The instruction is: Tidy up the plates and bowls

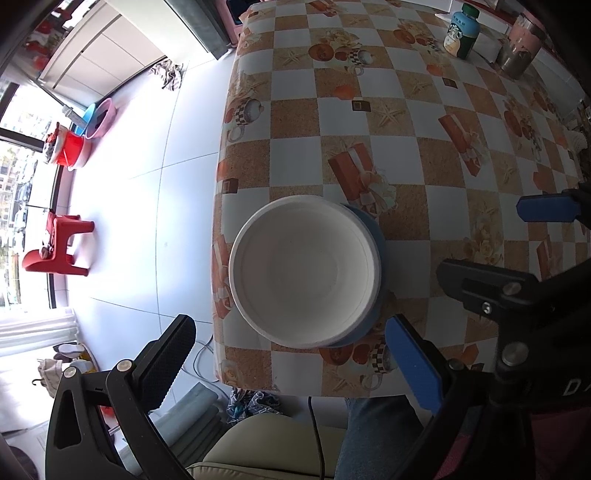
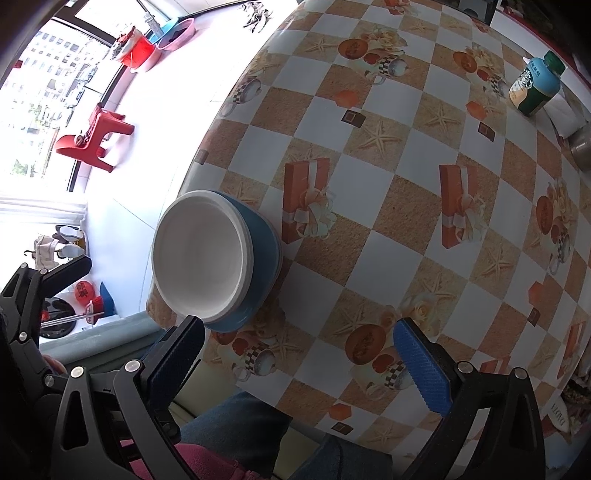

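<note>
White bowl (image 1: 304, 271): upright, nested in a blue bowl (image 1: 378, 236); the stack stands on the desk (image 1: 424, 110) near its front left corner, close to the left edge. The white rim sits above the blue one and hides most of it.

Left hand-held gripper (image 1: 291, 354): fingers spread wide, holding nothing, above the desk's front edge just in front of the stack.

Right hand-held gripper (image 2: 308, 354): fingers likewise spread and empty, over the front edge to the right of the stack; its left finger (image 2: 181, 350) lies just beside the blue bowl's base.

Bottle (image 1: 461, 31) with green cap and metal cup (image 1: 519, 46): upright near the far right corner, well apart from the bowls.

Red stool (image 1: 59, 245): on the floor beyond the left edge.
</note>
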{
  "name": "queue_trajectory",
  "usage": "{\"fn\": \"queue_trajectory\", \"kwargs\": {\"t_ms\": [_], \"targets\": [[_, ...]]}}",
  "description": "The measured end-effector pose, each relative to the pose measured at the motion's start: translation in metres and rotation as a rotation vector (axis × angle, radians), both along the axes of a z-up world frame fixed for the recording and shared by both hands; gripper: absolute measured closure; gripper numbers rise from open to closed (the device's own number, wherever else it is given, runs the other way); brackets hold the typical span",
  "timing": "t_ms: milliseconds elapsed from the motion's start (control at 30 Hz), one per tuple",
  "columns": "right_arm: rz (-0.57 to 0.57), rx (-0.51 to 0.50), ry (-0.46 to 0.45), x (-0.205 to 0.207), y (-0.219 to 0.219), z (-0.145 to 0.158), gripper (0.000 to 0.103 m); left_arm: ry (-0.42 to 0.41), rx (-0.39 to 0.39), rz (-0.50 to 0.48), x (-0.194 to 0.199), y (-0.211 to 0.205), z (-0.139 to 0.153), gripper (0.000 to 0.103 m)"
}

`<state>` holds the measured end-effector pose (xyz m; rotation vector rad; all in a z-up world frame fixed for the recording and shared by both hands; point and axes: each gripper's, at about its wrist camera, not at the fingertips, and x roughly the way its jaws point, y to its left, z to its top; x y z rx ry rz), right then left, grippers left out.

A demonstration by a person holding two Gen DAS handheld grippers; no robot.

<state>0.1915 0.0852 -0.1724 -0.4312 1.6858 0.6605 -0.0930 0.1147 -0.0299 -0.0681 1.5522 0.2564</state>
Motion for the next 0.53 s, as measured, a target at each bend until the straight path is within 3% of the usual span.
{"fn": "queue_trajectory", "kwargs": {"t_ms": [400, 533], "targets": [[-0.007, 0.015, 0.013, 0.007, -0.005, -0.002, 0.0, 0.026, 0.017, -0.013, 0.005, -0.005, 0.0, 0.0], [-0.036, 0.034, 0.022, 0.014, -0.011, -0.003, 0.0, -0.039, 0.014, 0.01, 0.01, -0.003, 0.011, 0.0]]}}
